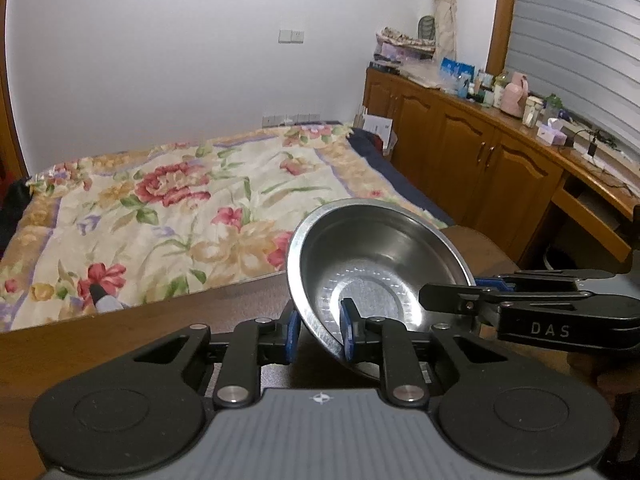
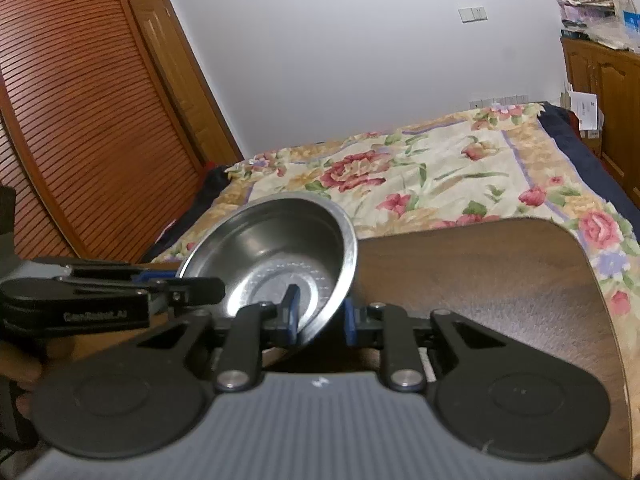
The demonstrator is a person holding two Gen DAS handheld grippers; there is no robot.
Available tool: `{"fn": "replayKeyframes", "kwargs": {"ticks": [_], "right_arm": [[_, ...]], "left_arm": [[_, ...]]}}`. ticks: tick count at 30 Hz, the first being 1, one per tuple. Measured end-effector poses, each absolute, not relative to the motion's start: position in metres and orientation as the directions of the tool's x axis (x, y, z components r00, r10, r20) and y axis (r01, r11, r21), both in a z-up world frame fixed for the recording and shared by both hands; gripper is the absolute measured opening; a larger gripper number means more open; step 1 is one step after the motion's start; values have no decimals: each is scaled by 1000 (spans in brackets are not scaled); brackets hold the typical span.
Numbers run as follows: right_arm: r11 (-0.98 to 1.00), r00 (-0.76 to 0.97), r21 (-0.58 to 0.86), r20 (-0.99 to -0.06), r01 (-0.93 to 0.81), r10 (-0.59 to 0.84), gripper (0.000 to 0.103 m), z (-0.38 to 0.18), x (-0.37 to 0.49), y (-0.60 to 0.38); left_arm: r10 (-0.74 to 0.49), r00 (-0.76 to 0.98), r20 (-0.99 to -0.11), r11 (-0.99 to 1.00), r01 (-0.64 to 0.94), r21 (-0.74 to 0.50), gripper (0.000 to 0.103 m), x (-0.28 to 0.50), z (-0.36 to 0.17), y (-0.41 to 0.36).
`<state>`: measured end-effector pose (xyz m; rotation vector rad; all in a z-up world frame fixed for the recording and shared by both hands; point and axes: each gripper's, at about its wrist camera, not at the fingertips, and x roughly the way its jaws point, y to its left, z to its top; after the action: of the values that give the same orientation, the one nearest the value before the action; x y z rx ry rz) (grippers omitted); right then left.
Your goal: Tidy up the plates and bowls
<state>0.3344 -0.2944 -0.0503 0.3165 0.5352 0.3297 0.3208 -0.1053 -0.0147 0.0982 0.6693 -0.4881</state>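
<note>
One steel bowl (image 1: 372, 248) hangs tilted above the dark wooden table (image 1: 120, 340), held from two sides. My left gripper (image 1: 320, 330) is shut on its near wall, one blue pad inside the bowl and one outside. The right gripper (image 1: 444, 296) reaches in from the right and clamps the rim there. In the right wrist view the same bowl (image 2: 280, 240) sits left of centre, with my right gripper (image 2: 320, 314) shut on its near wall. There the left gripper (image 2: 200, 286) comes in from the left onto the rim. The table (image 2: 480, 280) runs off to the right.
A bed with a floral quilt (image 1: 180, 208) lies just beyond the table's far edge. Wooden cabinets (image 1: 480, 160) with a cluttered top line the right wall. A slatted wardrobe door (image 2: 80, 120) stands at the left. A grey marker-like object (image 1: 102, 298) lies near the table's far edge.
</note>
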Motion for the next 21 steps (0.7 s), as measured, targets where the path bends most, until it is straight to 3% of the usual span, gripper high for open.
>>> {"fn": "replayKeyframes", "kwargs": {"ticks": [21], "right_arm": [[926, 870, 289, -357, -242, 339, 24, 12, 268, -285]], "left_arm": [[-461, 739, -492, 862, 504, -51, 23, 233, 53, -86]]}}
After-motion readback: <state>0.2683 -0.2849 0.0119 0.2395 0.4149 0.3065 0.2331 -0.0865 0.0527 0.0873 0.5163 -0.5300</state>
